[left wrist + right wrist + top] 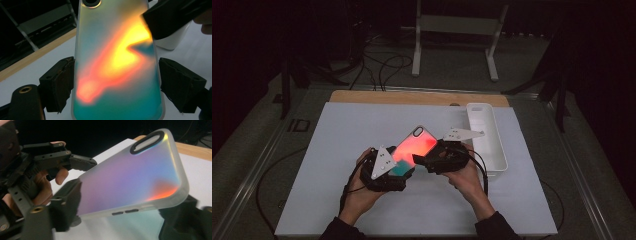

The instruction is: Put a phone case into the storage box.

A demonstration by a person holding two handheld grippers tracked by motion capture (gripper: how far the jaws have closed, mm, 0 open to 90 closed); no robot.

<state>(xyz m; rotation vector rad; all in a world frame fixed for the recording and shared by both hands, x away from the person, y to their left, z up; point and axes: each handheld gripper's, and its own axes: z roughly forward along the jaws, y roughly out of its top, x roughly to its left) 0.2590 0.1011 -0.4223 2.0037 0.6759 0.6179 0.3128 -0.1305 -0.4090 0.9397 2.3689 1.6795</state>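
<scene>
A translucent phone case [414, 145] glowing orange and teal is held tilted above the white mat [347, 140], camera hole pointing away. My left gripper [402, 167] is shut on its lower end. In the left gripper view, its pads [60, 82] press the two long edges of the case [115, 62]. My right gripper [419, 161] comes in from the right and stands open. Its jaws straddle the case's [132, 172] buttoned side edge, one jaw [170, 17] lying over the face. The left gripper [62, 160] and a hand appear at the left of the right gripper view.
A long white tray [502, 150] stands on the mat's right side, close behind my right hand. The wooden table edge [412, 97] runs along the back. Beyond it are cables and a white stand [457, 25] on the floor.
</scene>
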